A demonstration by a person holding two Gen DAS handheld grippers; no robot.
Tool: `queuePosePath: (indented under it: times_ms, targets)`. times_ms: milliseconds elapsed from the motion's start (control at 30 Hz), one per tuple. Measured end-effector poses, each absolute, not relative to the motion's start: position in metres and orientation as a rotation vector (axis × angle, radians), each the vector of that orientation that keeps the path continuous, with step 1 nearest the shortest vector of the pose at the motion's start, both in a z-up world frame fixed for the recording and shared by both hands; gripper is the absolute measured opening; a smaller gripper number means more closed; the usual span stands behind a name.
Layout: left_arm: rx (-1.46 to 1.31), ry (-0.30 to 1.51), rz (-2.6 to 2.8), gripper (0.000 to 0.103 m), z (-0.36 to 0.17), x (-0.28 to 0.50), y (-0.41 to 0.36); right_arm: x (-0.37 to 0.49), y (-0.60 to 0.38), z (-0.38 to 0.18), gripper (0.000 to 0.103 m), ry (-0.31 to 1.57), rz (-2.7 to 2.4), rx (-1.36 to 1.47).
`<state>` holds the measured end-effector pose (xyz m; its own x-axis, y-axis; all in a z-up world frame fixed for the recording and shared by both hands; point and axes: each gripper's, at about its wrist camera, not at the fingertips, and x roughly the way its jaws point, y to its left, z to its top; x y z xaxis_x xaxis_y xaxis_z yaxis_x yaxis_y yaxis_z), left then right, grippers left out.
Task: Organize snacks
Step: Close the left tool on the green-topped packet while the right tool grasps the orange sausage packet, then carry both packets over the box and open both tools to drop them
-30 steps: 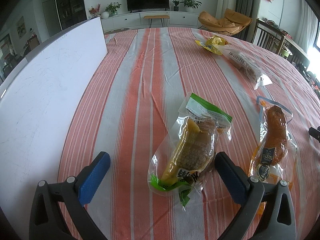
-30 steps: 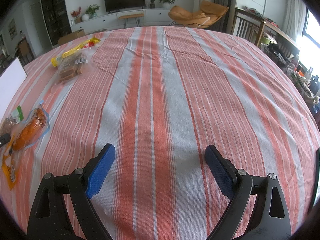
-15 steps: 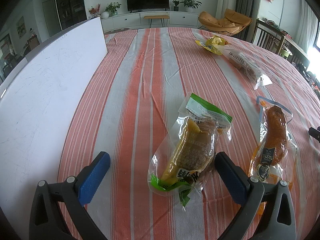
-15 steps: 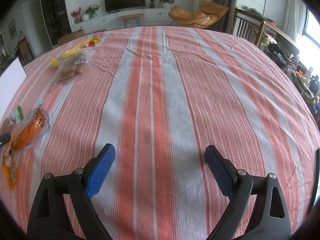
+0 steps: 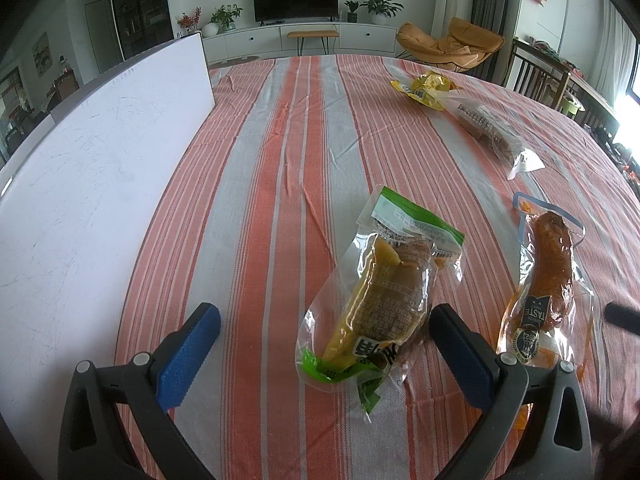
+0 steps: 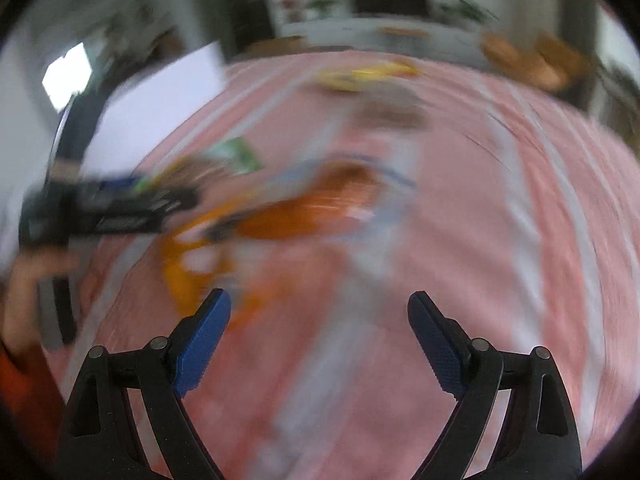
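Note:
My left gripper (image 5: 324,330) is open just above the striped tablecloth (image 5: 280,152). A clear snack pack with green ends (image 5: 384,300) lies between its fingers, nearer the right finger (image 5: 460,352). An orange sausage pack (image 5: 548,280) lies to its right. A yellow bag (image 5: 426,86) and a clear biscuit pack (image 5: 490,132) lie farther back. My right gripper (image 6: 320,328) is open and empty; its view is badly blurred, with the orange pack (image 6: 304,208) ahead of it and the left gripper (image 6: 104,208) at the left.
A large white board (image 5: 88,168) lies along the table's left side. A dark tip of the other gripper (image 5: 622,316) shows at the right edge. Chairs stand beyond the table's far right edge.
The right gripper has swung sharply left toward the orange pack, blurring its view. The left gripper and the snacks have not moved.

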<state>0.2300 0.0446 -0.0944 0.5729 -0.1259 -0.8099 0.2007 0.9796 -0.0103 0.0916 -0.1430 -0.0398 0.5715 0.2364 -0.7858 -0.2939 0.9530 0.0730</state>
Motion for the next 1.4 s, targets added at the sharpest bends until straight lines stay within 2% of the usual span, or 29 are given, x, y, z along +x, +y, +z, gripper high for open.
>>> queuePosePath:
  times_ms: [133,367,533,633,667,700,767,800,867,933,1000,1033,1233,1400]
  targets:
    - [0.087,0.941,-0.191,0.103,-0.095,0.230,0.045,0.100,-0.107,-0.051,0.092,0.921,0.310,-0.184]
    - [0.098,0.951,-0.201,0.103,-0.093,0.222,0.047,0.106,-0.215,-0.044,0.092,1.022,0.028,-0.026]
    - [0.176,1.164,-0.271,0.103,-0.087,0.254,0.036,0.111,-0.246,-0.026,0.092,1.079,0.074,0.222]
    - [0.215,1.166,-0.287,0.101,-0.081,0.258,0.027,0.134,-0.236,-0.023,0.092,1.105,0.143,0.442]
    - [0.252,1.157,-0.299,0.089,-0.081,0.257,0.022,0.145,-0.227,-0.025,0.092,1.129,0.138,0.493]
    - [0.257,1.145,-0.341,0.067,-0.080,0.254,0.019,0.160,-0.214,-0.031,0.092,1.162,0.120,0.526]
    - [0.225,1.112,-0.397,0.043,-0.074,0.249,0.017,0.178,-0.184,-0.034,0.095,1.185,0.042,0.454]
    - [0.208,1.113,-0.397,0.036,-0.073,0.247,0.017,0.188,-0.165,-0.033,0.095,1.198,0.013,0.399]
    - [0.171,1.097,-0.410,0.032,-0.073,0.238,0.021,0.197,-0.133,-0.034,0.095,1.222,-0.034,0.246]
    - [0.154,1.064,-0.396,0.030,-0.069,0.226,0.030,0.199,-0.108,-0.035,0.090,1.214,-0.026,0.063]
    - [0.086,1.033,-0.406,0.030,-0.062,0.215,0.045,0.190,-0.116,-0.026,0.056,1.150,-0.011,0.063]
    - [0.030,1.018,-0.411,0.030,-0.057,0.208,0.056,0.188,-0.128,-0.024,0.051,1.156,0.010,0.119]
    - [-0.262,0.957,-0.431,0.030,-0.040,0.186,0.101,0.159,-0.211,-0.013,0.046,1.083,0.161,0.595]
    - [-0.416,0.880,-0.473,0.030,-0.002,0.171,0.136,0.149,-0.211,0.010,0.046,1.029,0.298,0.760]
